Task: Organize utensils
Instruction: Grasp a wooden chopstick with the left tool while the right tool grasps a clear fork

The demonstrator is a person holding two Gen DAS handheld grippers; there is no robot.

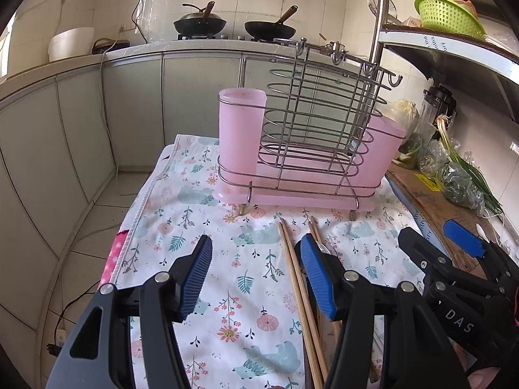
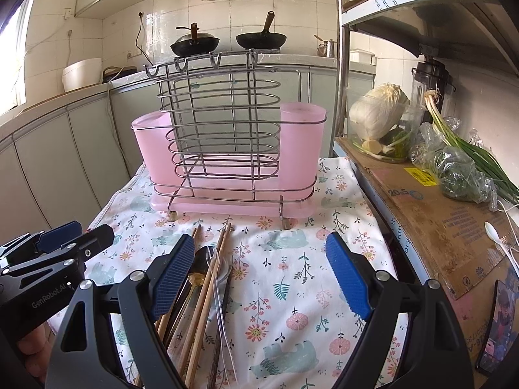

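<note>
Wooden chopsticks (image 2: 207, 291), a clear plastic spoon (image 2: 218, 278) and a dark spoon (image 2: 200, 261) are lying bunched flat before the upright pink-and-wire utensil holder (image 2: 230, 162).

The utensil rack (image 2: 227, 162) stands at the far end of the cloth (image 2: 292, 275), chopsticks (image 2: 207, 291) and what looks like a spoon (image 2: 199, 259) lying before it, left of centre, with vegetables (image 2: 460, 168) on the cardboard (image 2: 438, 227) to the right.
</note>
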